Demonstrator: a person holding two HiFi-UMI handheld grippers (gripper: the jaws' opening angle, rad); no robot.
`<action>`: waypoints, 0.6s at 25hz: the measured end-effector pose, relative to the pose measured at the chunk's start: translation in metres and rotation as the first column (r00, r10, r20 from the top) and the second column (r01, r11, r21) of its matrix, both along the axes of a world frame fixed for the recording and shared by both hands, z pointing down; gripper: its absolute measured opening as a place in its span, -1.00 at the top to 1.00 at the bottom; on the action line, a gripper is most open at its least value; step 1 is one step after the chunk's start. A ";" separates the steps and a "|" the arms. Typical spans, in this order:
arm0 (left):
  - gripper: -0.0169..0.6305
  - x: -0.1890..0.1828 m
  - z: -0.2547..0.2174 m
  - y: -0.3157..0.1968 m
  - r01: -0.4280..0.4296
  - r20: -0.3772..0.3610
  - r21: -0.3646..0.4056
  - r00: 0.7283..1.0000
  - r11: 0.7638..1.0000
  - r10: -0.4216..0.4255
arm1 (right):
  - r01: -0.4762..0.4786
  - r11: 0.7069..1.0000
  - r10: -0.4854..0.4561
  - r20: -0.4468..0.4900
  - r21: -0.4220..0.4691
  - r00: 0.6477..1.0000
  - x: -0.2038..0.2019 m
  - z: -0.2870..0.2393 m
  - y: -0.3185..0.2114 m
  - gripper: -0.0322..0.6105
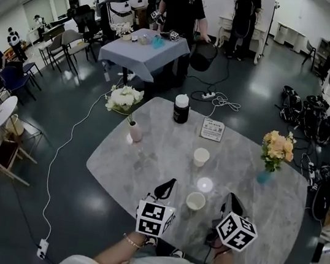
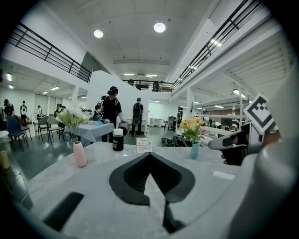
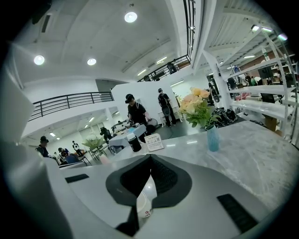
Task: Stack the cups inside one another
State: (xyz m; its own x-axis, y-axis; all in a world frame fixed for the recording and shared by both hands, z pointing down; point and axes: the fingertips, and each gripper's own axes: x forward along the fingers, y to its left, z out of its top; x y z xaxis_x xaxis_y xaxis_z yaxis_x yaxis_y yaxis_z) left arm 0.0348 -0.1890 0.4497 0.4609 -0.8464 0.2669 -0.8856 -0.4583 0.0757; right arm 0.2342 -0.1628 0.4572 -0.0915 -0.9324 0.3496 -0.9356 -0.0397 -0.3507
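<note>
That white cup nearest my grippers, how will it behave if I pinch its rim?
The near cup looks like thin paper, so it is probably light and may crumple under a hard pinch. Standing upright on the glossy table, it would likely slide or tip if nudged.

Left claw [image 1: 170,186] and right claw [image 1: 231,198] — both closed (side by side).

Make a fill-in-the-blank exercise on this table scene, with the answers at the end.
The near cup and the far cup stand ___, not stacked.
The vase under the white flowers is ___.
The black jar has a ___ lid.
The left gripper and right gripper both have their fingers ___, holding nothing.
Answers: apart; pink; white; shut.
</note>
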 end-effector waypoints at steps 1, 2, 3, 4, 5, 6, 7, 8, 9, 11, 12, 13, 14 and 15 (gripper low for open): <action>0.92 0.001 0.000 0.000 -0.002 -0.006 0.000 1.000 1.000 0.002 | 0.000 1.000 0.000 0.000 -0.002 1.000 0.000 0.001 0.000 0.88; 0.92 0.001 0.000 0.000 -0.003 -0.011 -0.001 1.000 1.000 0.003 | 0.000 1.000 0.000 0.000 -0.003 1.000 0.000 0.001 0.000 0.88; 0.92 0.001 0.001 0.000 -0.001 -0.013 -0.003 1.000 1.000 0.001 | 0.000 1.000 0.000 -0.001 -0.004 1.000 0.000 0.002 0.000 0.88; 0.92 0.001 0.002 -0.001 0.000 -0.014 -0.006 1.000 1.000 0.000 | 0.000 1.000 0.000 -0.001 -0.006 1.000 0.001 0.002 0.000 0.88; 0.92 0.002 0.003 -0.002 0.002 -0.013 -0.010 1.000 1.000 -0.002 | 0.000 1.000 0.000 -0.002 -0.008 1.000 0.001 0.003 -0.001 0.88; 0.92 0.002 0.004 -0.002 0.003 -0.012 -0.013 1.000 1.000 -0.004 | 0.000 1.000 0.000 -0.003 -0.009 1.000 0.002 0.003 -0.001 0.88; 0.92 0.002 0.004 -0.003 0.005 -0.011 -0.015 1.000 1.000 -0.005 | 0.001 1.000 -0.001 -0.003 -0.011 1.000 0.003 0.003 -0.002 0.88; 0.92 0.002 0.005 -0.004 0.007 -0.012 -0.017 1.000 1.000 -0.007 | 0.002 1.000 -0.002 -0.004 -0.013 1.000 0.003 0.003 -0.002 0.88; 0.92 0.002 0.005 -0.004 0.009 -0.012 -0.019 1.000 1.000 -0.009 | 0.003 1.000 -0.003 -0.004 -0.015 1.000 0.004 0.004 -0.003 0.88; 0.92 0.003 0.006 -0.005 0.012 -0.014 -0.022 1.000 1.000 -0.012 | 0.005 1.000 -0.005 -0.005 -0.018 1.000 0.005 0.004 -0.003 0.88; 0.92 0.004 0.006 -0.005 0.013 -0.015 -0.023 1.000 1.000 -0.013 | 0.007 1.000 -0.007 -0.006 -0.019 1.000 0.006 0.004 -0.003 0.88; 0.92 0.004 0.006 -0.005 0.014 -0.015 -0.023 1.000 1.000 -0.015 | 0.010 1.000 -0.010 -0.006 -0.020 1.000 0.006 0.004 -0.003 0.88; 0.92 0.004 0.006 -0.006 0.015 -0.015 -0.025 1.000 1.000 -0.016 | 0.013 1.000 -0.013 -0.006 -0.021 1.000 0.006 0.004 -0.003 0.88; 0.92 0.005 0.007 -0.006 0.016 -0.015 -0.027 1.000 1.000 -0.017 | 0.017 1.000 -0.017 -0.006 -0.022 1.000 0.006 0.004 -0.004 0.88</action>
